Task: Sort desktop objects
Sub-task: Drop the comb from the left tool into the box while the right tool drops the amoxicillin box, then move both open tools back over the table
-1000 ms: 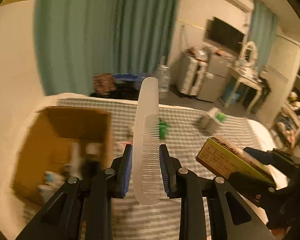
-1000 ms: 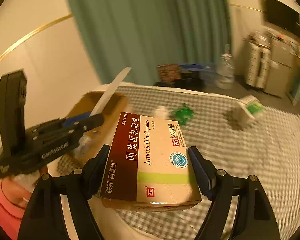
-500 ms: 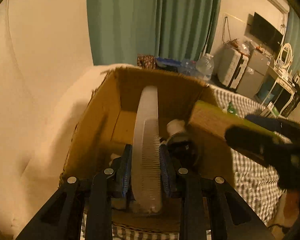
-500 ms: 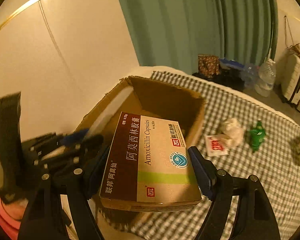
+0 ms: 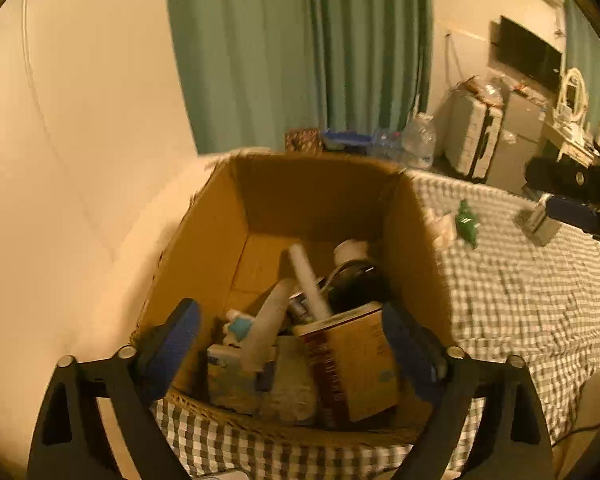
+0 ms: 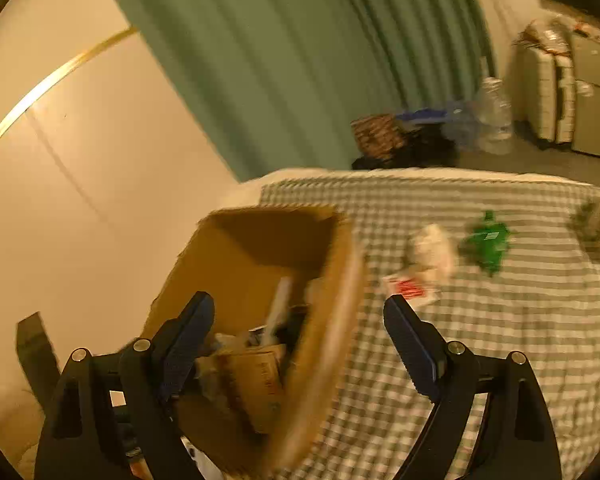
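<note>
An open cardboard box (image 5: pixel 204 240) stands at the left end of the checked cloth; it also shows in the right wrist view (image 6: pixel 324 320). Inside lie the white comb (image 5: pixel 310 280), the Amoxicillin box (image 5: pixel 356 356) and several other items. My left gripper (image 5: pixel 294 344) is open and empty over the box's near edge. My right gripper (image 6: pixel 298 336) is open and empty above the box's right wall. The Amoxicillin box also shows in the right wrist view (image 6: pixel 260 376).
On the checked cloth (image 6: pixel 500 320) lie a white crumpled item (image 6: pixel 432 252), a red-and-white packet (image 6: pixel 410 290), a green item (image 6: pixel 488 242) and a small carton (image 6: pixel 598 218). A wall and green curtain (image 5: pixel 300 52) stand behind the box.
Both grippers opened over the box. The comb left the left gripper and the Amoxicillin box left the right gripper; both now lie in the cardboard box.
</note>
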The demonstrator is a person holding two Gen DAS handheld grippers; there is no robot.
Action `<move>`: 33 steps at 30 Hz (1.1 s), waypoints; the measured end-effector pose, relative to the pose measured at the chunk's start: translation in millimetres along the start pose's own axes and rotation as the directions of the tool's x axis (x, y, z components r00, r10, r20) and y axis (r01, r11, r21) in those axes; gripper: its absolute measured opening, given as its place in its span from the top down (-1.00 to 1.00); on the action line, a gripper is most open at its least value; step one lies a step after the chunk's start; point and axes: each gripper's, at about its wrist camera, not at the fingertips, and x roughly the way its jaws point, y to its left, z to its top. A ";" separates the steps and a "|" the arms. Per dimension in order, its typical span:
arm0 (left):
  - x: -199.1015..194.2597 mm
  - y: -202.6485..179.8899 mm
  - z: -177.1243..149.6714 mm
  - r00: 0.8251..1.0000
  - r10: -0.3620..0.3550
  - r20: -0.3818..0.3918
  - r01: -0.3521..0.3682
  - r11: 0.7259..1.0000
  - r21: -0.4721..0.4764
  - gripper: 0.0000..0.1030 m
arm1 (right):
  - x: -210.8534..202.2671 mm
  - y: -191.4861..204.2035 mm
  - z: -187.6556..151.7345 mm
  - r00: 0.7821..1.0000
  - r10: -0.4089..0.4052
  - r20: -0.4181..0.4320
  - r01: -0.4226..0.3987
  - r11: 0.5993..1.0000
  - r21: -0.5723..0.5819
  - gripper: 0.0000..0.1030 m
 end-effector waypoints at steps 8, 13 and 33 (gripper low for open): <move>-43.4 -67.4 18.4 0.995 -0.063 0.081 0.061 0.998 0.020 -1.00 | -105.2 -60.7 -14.1 0.987 -0.123 0.105 0.120 0.992 0.038 -0.69; -57.2 -122.9 15.9 0.992 -0.086 0.089 0.081 0.995 0.058 -1.00 | -148.8 -93.2 -25.7 0.966 -0.198 0.164 0.196 0.980 0.026 -0.76; 98.7 -237.0 19.9 0.995 -0.077 -0.057 0.080 0.995 0.062 -1.00 | -104.0 -283.5 -59.6 0.932 -0.356 0.065 0.341 0.925 0.168 -0.76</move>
